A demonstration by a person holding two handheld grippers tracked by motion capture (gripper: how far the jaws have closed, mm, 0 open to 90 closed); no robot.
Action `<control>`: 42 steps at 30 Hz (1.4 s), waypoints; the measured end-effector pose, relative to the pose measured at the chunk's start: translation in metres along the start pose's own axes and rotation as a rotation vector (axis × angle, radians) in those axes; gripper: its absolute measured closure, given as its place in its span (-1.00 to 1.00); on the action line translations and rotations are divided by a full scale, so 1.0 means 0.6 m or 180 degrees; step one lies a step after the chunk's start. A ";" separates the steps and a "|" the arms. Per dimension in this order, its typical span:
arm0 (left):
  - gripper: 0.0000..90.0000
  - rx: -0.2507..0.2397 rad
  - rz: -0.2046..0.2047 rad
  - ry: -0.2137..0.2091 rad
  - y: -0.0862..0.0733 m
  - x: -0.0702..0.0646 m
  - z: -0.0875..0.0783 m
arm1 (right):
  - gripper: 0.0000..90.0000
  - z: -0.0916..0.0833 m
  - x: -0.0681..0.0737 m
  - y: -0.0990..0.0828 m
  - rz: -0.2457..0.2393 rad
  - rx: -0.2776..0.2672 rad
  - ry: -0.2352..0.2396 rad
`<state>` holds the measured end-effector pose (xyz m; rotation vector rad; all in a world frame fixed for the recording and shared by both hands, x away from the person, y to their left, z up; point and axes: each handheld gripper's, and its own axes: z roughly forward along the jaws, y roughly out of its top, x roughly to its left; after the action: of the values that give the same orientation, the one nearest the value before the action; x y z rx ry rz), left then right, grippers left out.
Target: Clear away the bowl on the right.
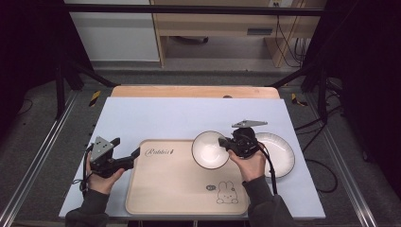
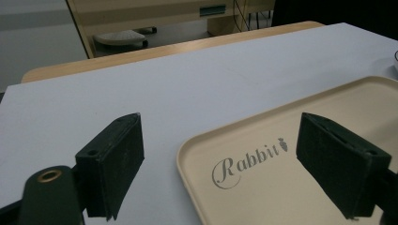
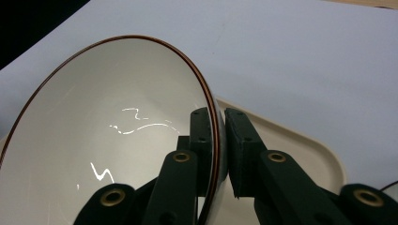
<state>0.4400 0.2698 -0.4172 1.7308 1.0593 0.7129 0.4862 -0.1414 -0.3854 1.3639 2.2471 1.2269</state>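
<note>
White bowl (image 1: 209, 150) with a thin dark rim is what I've got, pinched at its right edge by my right gripper (image 1: 226, 144); the right gripper view has the rim (image 3: 213, 122) sandwiched tight between the two fingers (image 3: 202, 136). Bowl sits over the top right corner of the beige tray (image 1: 175, 189), tilted. Can't quite tell if it's resting on the tray or lifted clear. Flat plate (image 1: 283, 153) lies just right of my hand on the pale blue surface (image 1: 156, 113). Left gripper (image 1: 135, 155) hovers at the tray's left edge, fingers (image 2: 115, 159) spread wide, nothing between them, "Rabbit" print (image 2: 246, 159) ahead. Step, I'd say: placing the bowl on the tray. Next: level it, lower inside the tray lip, then release.
</note>
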 end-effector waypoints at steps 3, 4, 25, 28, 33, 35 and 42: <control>-0.66 0.0001 -0.0002 -0.0001 0.000 0.000 0.000 | 0.83 0.011 0.000 0.002 0.0015 0.0022 0.0006; -0.66 0.0004 0.0000 -0.0004 0.000 0.000 0.000 | 0.83 0.013 0.000 0.002 0.0016 0.0030 0.0005; -0.66 0.0006 0.0004 -0.0022 -0.001 -0.001 0.001 | 0.83 0.084 0.012 0.005 0.0045 0.0181 0.0040; -0.66 0.0020 0.0008 -0.0025 -0.001 -0.001 0.001 | 0.82 0.094 0.013 0.002 0.0026 0.0226 0.0024; -0.66 0.0015 0.0008 -0.0026 -0.001 -0.001 0.001 | 0.83 0.107 0.016 -0.001 0.0075 0.0267 0.0044; -0.66 0.0016 0.0010 -0.0025 -0.001 -0.001 0.001 | 0.83 0.111 0.017 -0.001 0.0089 0.0290 0.0057; -0.66 0.0017 0.0012 -0.0023 -0.001 -0.001 0.001 | 0.82 0.129 0.020 -0.005 0.0122 0.0318 0.0095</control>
<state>0.4401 0.2693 -0.4179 1.7391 1.0543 0.7061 0.5226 -0.0908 -0.4328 1.4397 2.3418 1.1688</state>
